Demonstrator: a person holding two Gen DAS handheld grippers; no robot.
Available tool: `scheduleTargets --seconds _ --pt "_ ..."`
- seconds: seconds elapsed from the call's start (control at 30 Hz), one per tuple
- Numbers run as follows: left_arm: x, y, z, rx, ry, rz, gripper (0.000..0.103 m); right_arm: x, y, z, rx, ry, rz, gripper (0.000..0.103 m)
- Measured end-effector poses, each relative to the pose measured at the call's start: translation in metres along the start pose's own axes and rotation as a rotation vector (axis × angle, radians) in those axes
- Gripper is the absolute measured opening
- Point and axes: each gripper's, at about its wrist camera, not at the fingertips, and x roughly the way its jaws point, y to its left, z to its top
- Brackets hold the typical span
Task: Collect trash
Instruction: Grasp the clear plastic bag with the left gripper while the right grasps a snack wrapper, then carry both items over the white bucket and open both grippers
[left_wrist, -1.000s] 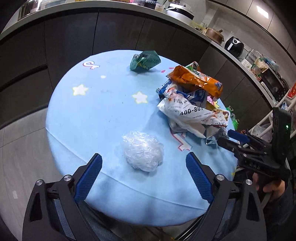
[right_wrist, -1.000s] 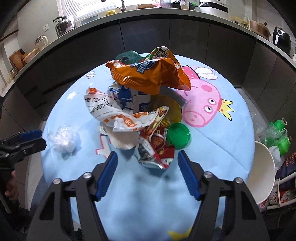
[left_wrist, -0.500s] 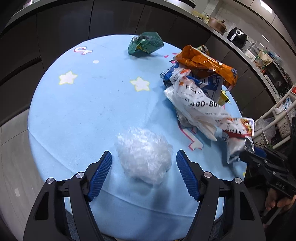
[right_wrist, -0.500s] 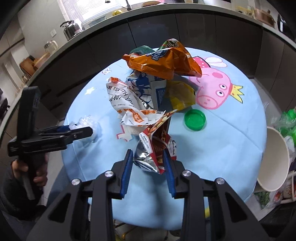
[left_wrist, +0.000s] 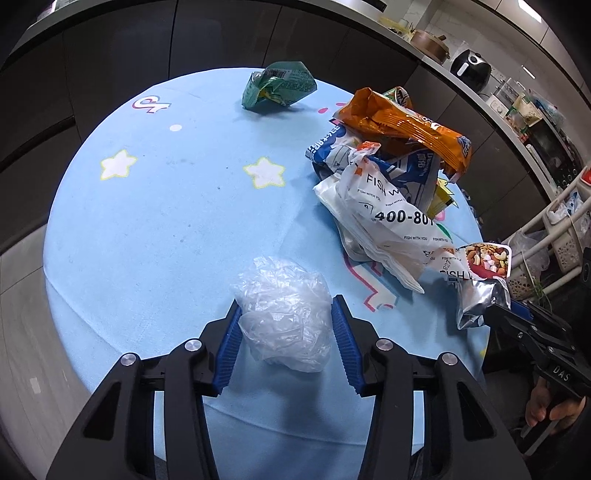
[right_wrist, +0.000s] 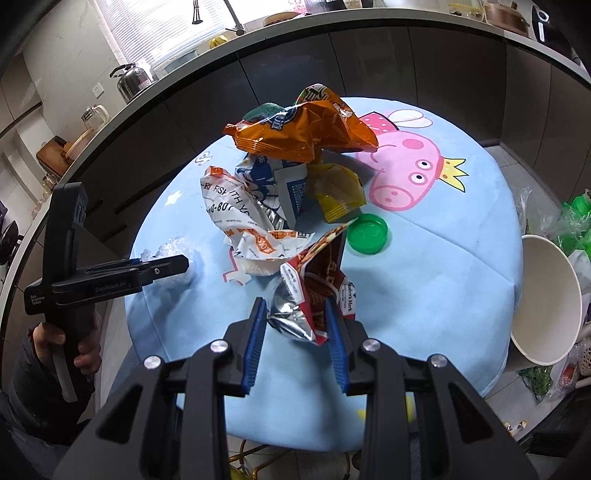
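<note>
Your left gripper (left_wrist: 284, 321) has just been closing around the crumpled ball of clear plastic film (left_wrist: 284, 314), and its blue ribbed pads (left_wrist: 231, 343) now press the ball's sides near the front edge of the round light-blue cartoon tablecloth (left_wrist: 155, 221). Your right gripper (right_wrist: 295, 325) is clamped on the lower end of the red-and-silver foil nut packet (right_wrist: 314, 291), which rises toward the heap behind it.

That heap sits mid-table: a white crumpled plastic bag with printed lettering (left_wrist: 388, 221), a blue-and-white wrapper (right_wrist: 284, 184) under a puffed orange snack bag (right_wrist: 303, 133), and a yellow sachet (right_wrist: 338, 192) to the side. The nut packet's upper end touches the white bag, so the heap crowds your right jaws. A round green plastic lid (right_wrist: 367, 234) lies just beside the packet. A crumpled green wrapper (left_wrist: 279, 86) lies alone at the far side, well apart from the rest.

Off the table's right edge a white paper bucket (right_wrist: 546, 299) tilts on its side, with green bottles (right_wrist: 580, 221) behind it. Dark cabinets and a cluttered counter (right_wrist: 295, 22) ring the table.
</note>
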Motion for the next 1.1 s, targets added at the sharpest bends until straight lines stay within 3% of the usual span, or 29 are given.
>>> scheduleTargets --seconds 0.03,0.07,0.17,0.43,0.7,1.1 --pt "-0.001 -0.001 0.000 0.003 0.001 -0.001 0.026 0.000 0.000 0.000 -0.002 0.002 0.000 0.017" --pt "-0.002 -0.001 0.000 0.004 0.005 -0.006 0.017 -0.001 0.000 0.000 -0.003 0.002 0.003 0.012" --pt "-0.013 -0.004 0.002 0.004 -0.014 -0.027 0.012 -0.006 -0.001 0.002 0.002 -0.006 0.004 0.013" --pt "-0.062 -0.046 0.024 0.106 -0.132 -0.106 0.009 -0.034 -0.003 0.010 -0.004 -0.086 -0.002 0.013" --pt "-0.069 -0.115 0.056 0.214 -0.162 -0.251 0.009 -0.062 -0.027 0.021 0.019 -0.164 -0.058 0.013" --pt "0.004 -0.248 0.087 0.391 0.003 -0.433 0.008 -0.097 -0.133 0.011 0.210 -0.244 -0.229 0.013"
